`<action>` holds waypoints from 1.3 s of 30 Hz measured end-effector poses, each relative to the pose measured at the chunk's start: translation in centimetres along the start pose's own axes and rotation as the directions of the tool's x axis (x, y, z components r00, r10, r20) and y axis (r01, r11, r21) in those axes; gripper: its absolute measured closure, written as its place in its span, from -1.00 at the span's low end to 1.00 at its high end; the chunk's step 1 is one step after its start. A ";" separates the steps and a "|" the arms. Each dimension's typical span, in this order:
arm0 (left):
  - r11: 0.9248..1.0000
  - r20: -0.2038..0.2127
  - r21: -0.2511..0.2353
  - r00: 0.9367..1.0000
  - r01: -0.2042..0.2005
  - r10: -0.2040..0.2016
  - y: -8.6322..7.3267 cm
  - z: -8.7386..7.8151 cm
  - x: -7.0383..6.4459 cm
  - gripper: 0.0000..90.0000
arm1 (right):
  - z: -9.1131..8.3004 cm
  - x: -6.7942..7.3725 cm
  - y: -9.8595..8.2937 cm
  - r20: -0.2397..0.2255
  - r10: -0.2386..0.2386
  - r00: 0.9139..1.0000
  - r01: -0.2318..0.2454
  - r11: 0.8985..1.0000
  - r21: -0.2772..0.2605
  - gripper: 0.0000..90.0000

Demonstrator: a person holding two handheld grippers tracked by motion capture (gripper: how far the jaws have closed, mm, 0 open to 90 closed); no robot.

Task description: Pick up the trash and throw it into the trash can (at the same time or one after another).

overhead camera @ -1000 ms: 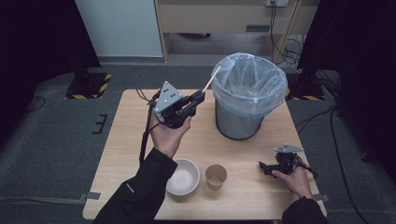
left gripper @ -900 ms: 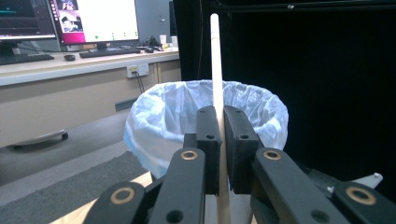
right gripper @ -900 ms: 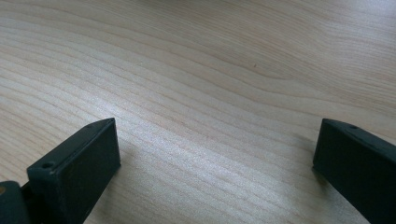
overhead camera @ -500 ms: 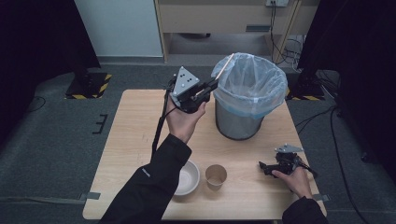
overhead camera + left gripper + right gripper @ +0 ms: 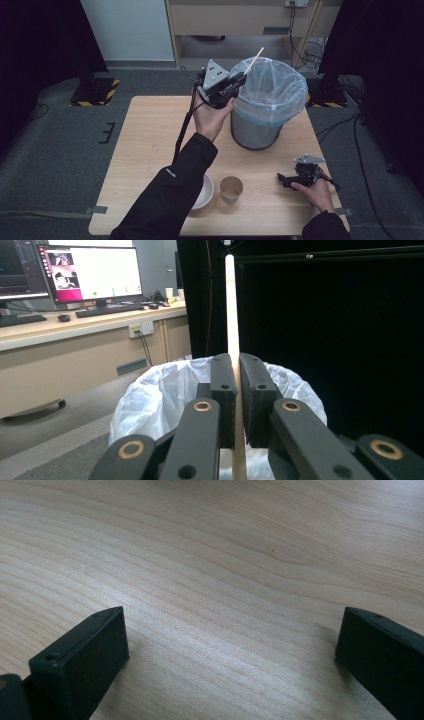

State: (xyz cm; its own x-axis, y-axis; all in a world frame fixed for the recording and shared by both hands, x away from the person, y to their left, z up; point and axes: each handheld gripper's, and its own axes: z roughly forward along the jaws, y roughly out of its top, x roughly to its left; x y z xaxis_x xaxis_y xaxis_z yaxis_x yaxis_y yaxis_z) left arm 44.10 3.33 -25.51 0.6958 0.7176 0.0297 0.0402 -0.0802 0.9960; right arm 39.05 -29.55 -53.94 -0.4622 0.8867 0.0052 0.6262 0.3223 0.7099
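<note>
My left gripper (image 5: 241,78) is raised at the near-left rim of the grey bin (image 5: 255,131) lined with a pale blue bag (image 5: 280,95). It is shut on a thin wooden stick (image 5: 254,60) that points up and to the right over the bin's mouth. In the left gripper view the stick (image 5: 231,310) rises upright from between the jaws of the left gripper (image 5: 236,365), with the bag (image 5: 150,400) behind. My right gripper (image 5: 283,180) rests low on the table (image 5: 145,145) at the front right, and the right gripper (image 5: 230,630) stands open over bare wood.
A white bowl (image 5: 206,192) and a brown paper cup (image 5: 231,188) stand near the table's front edge, the bowl partly under the left sleeve. A desk with monitors (image 5: 87,272) lies beyond the bin. Black curtains hang on both sides.
The left gripper has carried the stick up and to the right, from over the table's middle to the bin's rim. The right gripper has stayed put.
</note>
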 end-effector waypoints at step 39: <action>1.000 0.019 -0.008 1.000 0.016 -0.016 3.1 9.3 0.8 0.89 | -0.1 0.1 0.0 -0.007 0.005 1.000 -0.005 1.000 0.009 -0.98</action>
State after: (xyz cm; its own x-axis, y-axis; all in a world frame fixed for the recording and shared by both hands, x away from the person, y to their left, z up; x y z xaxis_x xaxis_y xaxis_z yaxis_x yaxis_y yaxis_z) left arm 51.40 -2.80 -23.23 0.7087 0.7055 0.0118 0.0459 -0.0629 0.9970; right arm 38.95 -29.50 -53.90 -0.4636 0.8859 0.0134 0.6338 0.3210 0.7037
